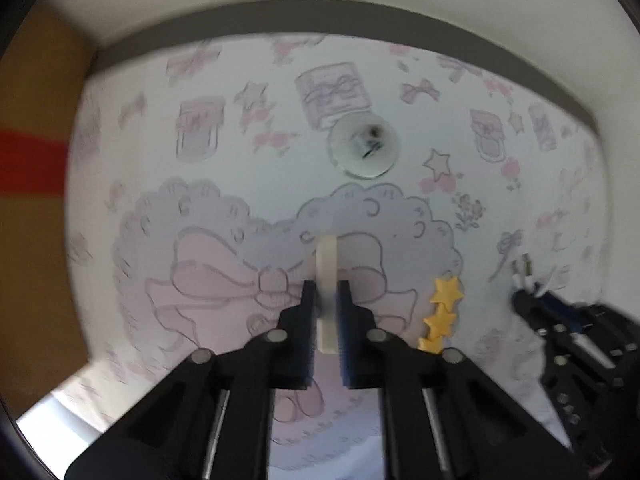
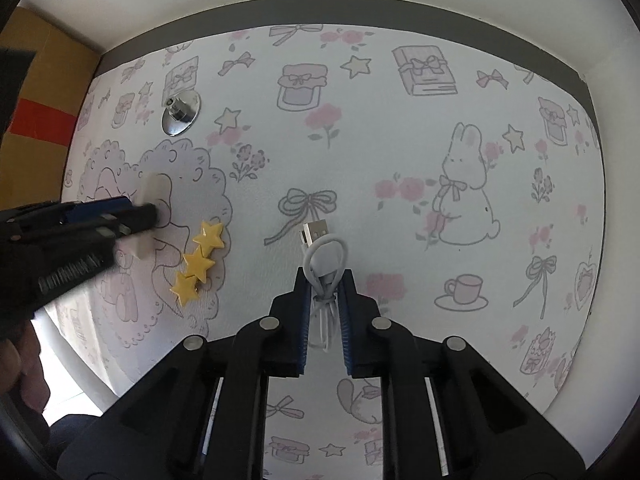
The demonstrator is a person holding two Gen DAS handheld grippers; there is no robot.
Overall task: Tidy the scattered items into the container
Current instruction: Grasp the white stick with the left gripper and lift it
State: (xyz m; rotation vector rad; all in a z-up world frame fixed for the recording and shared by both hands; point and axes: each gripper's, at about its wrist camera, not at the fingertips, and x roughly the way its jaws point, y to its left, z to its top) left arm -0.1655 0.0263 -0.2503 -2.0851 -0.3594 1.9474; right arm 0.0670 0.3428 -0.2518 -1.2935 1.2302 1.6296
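left gripper (image 1: 326, 292): a flat white piece (image 1: 327, 276) is pinched on edge above the patterned table (image 2: 400, 152), left of centre | yellow star clip (image 2: 198, 258): left lying just beside it, ungrasped | right gripper (image 2: 325, 280): the coiled white USB cable (image 2: 324, 256) is clamped mid-table | container: not seen; nothing judged stowed yet

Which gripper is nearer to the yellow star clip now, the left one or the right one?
Left. The left gripper, shut on a white block, is just beside the yellow star clip. The right gripper, shut on the white cable, is farther to its right.
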